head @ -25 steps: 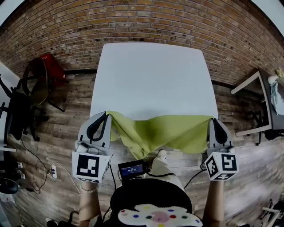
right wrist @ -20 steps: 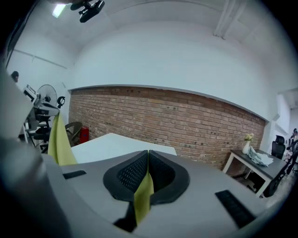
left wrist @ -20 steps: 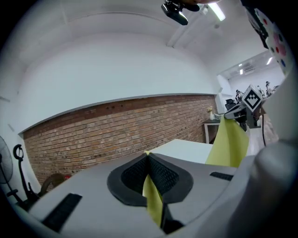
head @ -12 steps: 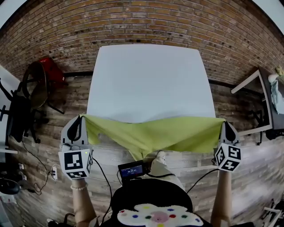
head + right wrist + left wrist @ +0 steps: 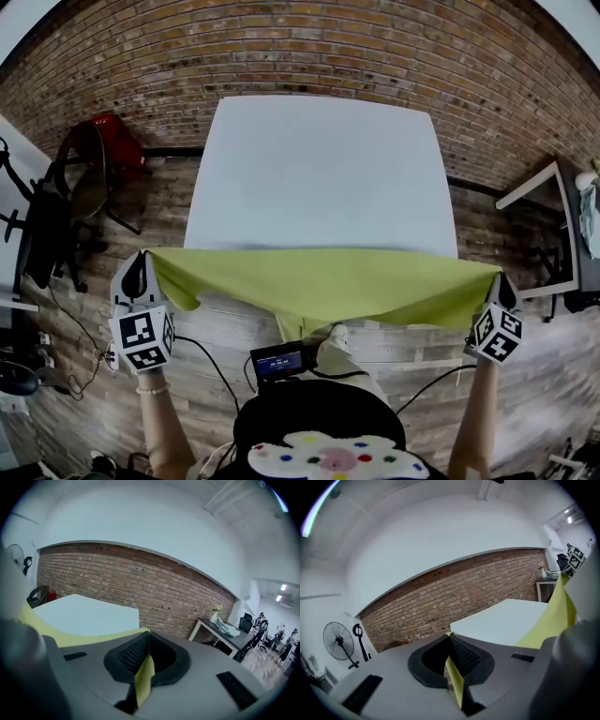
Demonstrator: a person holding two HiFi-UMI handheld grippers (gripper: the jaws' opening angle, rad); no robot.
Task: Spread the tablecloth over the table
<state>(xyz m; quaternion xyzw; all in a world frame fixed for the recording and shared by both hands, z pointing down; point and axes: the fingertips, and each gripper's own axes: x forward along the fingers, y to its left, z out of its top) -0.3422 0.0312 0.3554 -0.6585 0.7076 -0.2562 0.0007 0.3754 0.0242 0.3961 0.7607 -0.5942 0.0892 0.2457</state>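
Observation:
A yellow-green tablecloth (image 5: 323, 286) hangs stretched wide along the near edge of the bare white table (image 5: 319, 173) in the head view. My left gripper (image 5: 142, 264) is shut on its left corner, off the table's near left corner. On the other side, past the near right corner, my right gripper (image 5: 499, 283) is shut on the right corner. The cloth sags in the middle toward my lap. In the left gripper view a strip of tablecloth (image 5: 453, 679) is pinched between the jaws of the left gripper (image 5: 449, 637). The right gripper view shows the tablecloth (image 5: 144, 679) clamped in the right gripper (image 5: 148, 633).
A brick wall (image 5: 309, 47) runs behind the table. A black office chair (image 5: 47, 234) and a red object (image 5: 117, 141) stand at the left. Another white desk (image 5: 548, 225) stands at the right. A small device with a lit screen (image 5: 278, 361) sits at my chest.
Both grippers have moved apart and outward, the left to the left and the right to the right. The bunched cloth has been pulled out into a wide, nearly taut band along the table's near edge.

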